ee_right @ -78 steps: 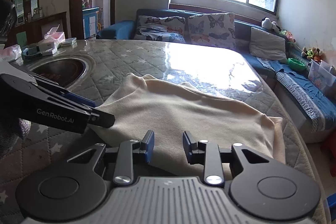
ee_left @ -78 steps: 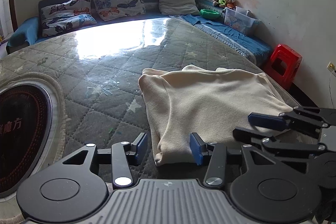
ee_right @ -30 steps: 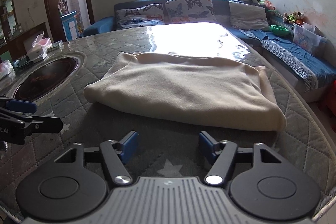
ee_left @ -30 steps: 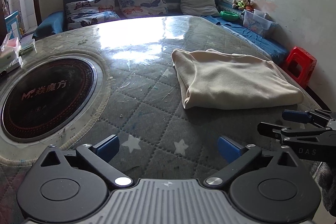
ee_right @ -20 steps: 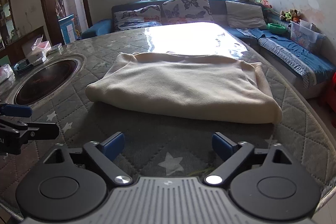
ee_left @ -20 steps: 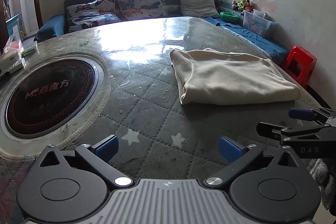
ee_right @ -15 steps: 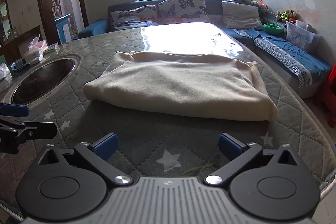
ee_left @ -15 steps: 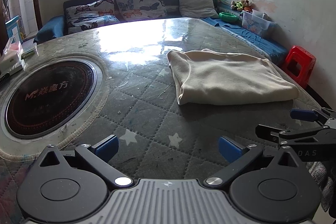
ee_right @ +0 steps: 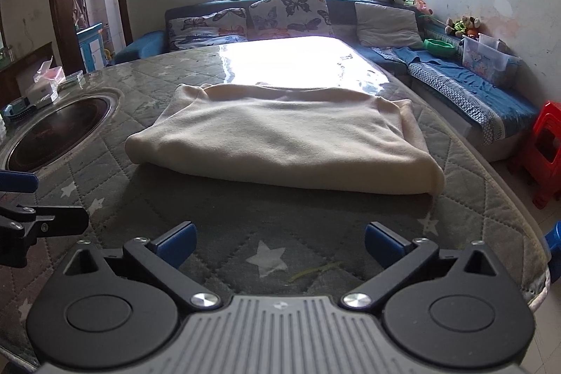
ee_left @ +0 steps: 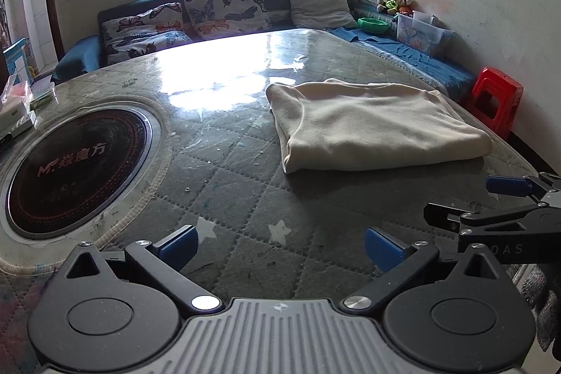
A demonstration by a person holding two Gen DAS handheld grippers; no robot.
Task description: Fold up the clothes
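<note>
A cream garment (ee_left: 371, 125) lies folded into a flat rectangle on the quilted grey table; in the right wrist view it (ee_right: 280, 139) is straight ahead. My left gripper (ee_left: 280, 242) is wide open and empty, above the table short of the garment and to its left. My right gripper (ee_right: 278, 240) is wide open and empty, short of the garment's near folded edge. The right gripper also shows at the right edge of the left wrist view (ee_left: 505, 198). The left gripper shows at the left edge of the right wrist view (ee_right: 21, 202).
A round black induction plate (ee_left: 70, 167) is set into the table at the left. Small boxes (ee_right: 42, 86) sit at the table's far left edge. A sofa with butterfly cushions (ee_left: 224, 6) runs along the back. A red stool (ee_left: 498, 100) stands at the right.
Both grippers opened wide, let go of the garment and drew back from it. The garment now lies alone, folded, on the table.
</note>
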